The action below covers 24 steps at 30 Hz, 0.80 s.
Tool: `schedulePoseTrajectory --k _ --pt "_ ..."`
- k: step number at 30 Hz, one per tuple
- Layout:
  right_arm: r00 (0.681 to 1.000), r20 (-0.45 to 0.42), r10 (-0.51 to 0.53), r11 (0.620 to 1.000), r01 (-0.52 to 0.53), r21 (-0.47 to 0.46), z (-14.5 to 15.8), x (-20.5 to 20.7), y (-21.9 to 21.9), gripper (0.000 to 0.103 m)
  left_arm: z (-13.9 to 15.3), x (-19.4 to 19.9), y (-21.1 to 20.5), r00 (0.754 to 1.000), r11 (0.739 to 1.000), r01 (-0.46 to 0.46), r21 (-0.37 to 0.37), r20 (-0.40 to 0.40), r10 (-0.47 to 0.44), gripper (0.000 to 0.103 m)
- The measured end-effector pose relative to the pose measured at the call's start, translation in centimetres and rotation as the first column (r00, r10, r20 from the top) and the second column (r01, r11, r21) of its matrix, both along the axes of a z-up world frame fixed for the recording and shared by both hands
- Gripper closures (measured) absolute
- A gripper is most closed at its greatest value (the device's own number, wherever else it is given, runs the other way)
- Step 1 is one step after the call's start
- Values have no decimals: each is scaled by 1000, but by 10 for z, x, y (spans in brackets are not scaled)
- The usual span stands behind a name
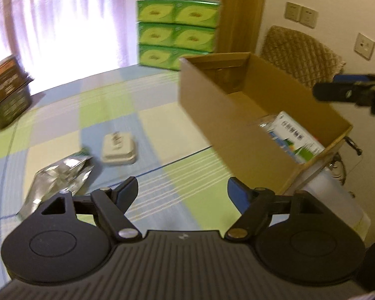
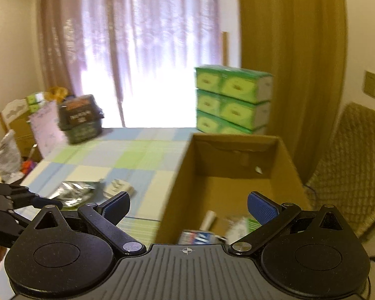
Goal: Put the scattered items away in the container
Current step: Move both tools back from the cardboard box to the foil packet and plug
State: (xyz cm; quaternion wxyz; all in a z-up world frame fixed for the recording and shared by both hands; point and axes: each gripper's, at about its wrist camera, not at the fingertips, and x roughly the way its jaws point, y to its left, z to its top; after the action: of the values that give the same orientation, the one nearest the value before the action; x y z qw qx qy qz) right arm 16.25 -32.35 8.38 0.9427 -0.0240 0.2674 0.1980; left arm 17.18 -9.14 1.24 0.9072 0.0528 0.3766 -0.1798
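left gripper (image 1: 182,195): jaws wide, nothing between them; hangs above the checked tablecloth (image 1: 107,105), aimed past the box's near-left corner.
right gripper (image 2: 187,208): jaws wide, empty; hangs over the near end of the cardboard box (image 2: 177,175), so likely just done with a drop.
box contents: a white-blue-green carton (image 1: 295,137) lies at the near end; the right wrist view shows more packets there, too blurred to name.
still out: foil pouch (image 1: 60,175) and pale tin (image 1: 118,148), just beside each other on the cloth, left of the box.
key relation: both lie forward-left of the left gripper; pouch is nearer, just off its left finger (image 1: 127,191).
pouch axis: runs diagonally, near-left to far-right.
tin axis: long side roughly across the left wrist view.
nearer arm: left, judged; the right gripper would have to cross the box wall.
risk: crinkled foil may slip or fold in the pinch.
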Motion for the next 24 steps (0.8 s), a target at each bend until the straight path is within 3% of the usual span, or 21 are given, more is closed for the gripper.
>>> schedulePoseTrajectory --k 8,15,18,24 --pt "989 -17 144 989 -144 -18 -11 -1 70 0 -10 -13 76 992 991 -124 53 -6 124 15" --pt "970 -64 234 970 -237 -49 -39 0 118 0 -24 -14 140 976 969 -217 115 -7 220 14" --pt "960 -95 264 960 -270 -67 -53 6 134 0 -28 -9 161 977 969 -207 134 -16 211 13" --pt "945 -159 285 946 -304 -109 -83 29 157 0 -33 23 176 993 975 -90 204 -54 103 13"
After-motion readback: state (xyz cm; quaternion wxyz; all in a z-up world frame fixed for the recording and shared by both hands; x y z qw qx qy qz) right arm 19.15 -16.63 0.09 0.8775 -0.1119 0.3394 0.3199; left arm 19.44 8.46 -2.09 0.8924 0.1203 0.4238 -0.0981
